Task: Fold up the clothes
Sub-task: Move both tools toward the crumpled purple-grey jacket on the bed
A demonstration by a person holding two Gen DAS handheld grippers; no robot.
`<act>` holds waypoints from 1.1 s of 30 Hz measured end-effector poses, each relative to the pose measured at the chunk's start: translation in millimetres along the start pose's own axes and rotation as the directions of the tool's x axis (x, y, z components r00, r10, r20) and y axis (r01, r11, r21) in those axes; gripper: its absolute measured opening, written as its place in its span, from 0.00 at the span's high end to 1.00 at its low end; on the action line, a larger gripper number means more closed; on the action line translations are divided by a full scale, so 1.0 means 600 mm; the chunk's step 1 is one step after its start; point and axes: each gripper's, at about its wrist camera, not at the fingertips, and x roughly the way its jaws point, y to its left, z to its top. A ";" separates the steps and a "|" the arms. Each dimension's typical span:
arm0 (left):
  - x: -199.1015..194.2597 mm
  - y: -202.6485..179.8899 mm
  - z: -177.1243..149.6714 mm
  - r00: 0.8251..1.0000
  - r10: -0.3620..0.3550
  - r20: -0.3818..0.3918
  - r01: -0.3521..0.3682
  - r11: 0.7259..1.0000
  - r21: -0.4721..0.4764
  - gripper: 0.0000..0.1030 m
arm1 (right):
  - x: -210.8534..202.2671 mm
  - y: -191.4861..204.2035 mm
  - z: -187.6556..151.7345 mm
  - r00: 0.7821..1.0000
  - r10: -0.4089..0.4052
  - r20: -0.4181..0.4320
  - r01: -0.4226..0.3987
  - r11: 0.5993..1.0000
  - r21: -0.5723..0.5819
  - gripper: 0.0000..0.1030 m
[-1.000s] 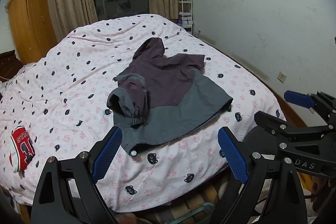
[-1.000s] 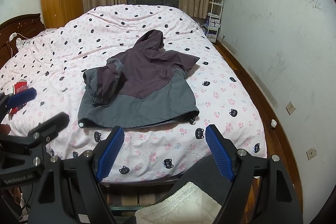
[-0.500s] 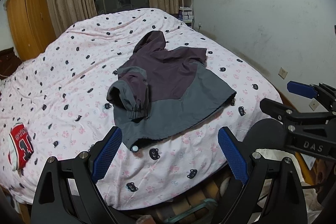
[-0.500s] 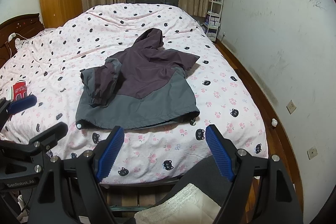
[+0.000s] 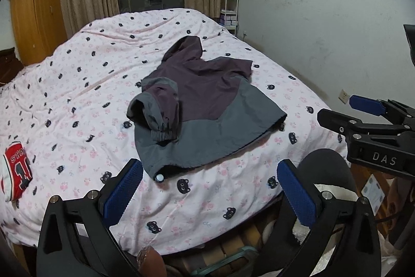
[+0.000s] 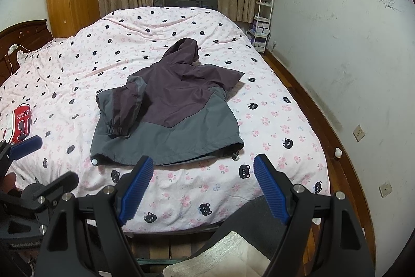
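A purple and grey hooded jacket [image 5: 207,105] lies back-up on the pink bed, its hem toward me and one sleeve folded over its left side; it also shows in the right wrist view [image 6: 168,110]. My left gripper [image 5: 210,191] is open and empty, just short of the hem's left corner. My right gripper [image 6: 202,188] is open and empty, just short of the hem's middle. Each gripper shows at the edge of the other's view.
The bed [image 5: 77,85] with a pink bear-print cover fills both views. A red and white jersey [image 5: 15,170] lies folded at its left edge, also in the right wrist view [image 6: 20,121]. A white wall [image 6: 337,43] and wooden floor strip run along the right.
Both grippers have moved forward toward the bed, so the jacket's hem sits closer to the fingers. Both stay open. The jacket has not moved.
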 end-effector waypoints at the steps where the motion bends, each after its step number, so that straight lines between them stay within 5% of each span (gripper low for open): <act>1: 0.000 0.001 0.000 1.000 -0.003 -0.002 0.003 1.000 -0.002 0.00 | 0.000 0.000 0.000 1.000 0.001 0.000 -0.001 1.000 0.000 0.21; 6: 0.001 0.003 -0.004 1.000 0.011 0.018 -0.011 1.000 0.006 0.00 | -0.002 -0.001 0.001 1.000 0.003 0.004 -0.003 1.000 0.001 0.21; 9: -0.003 -0.012 -0.008 0.994 0.084 0.065 -0.089 0.992 0.088 0.00 | -0.003 0.002 0.002 1.000 0.005 0.007 -0.005 1.000 0.000 0.21; 21: 0.010 0.005 -0.003 1.000 -0.001 0.009 0.000 0.998 0.064 0.00 | 0.001 0.004 0.006 1.000 0.016 0.010 -0.016 1.000 -0.004 0.21; 33: 0.005 0.017 0.002 0.987 0.071 0.144 -0.082 0.994 0.075 0.00 | 0.016 0.008 0.009 1.000 0.027 0.004 -0.027 1.000 -0.005 0.21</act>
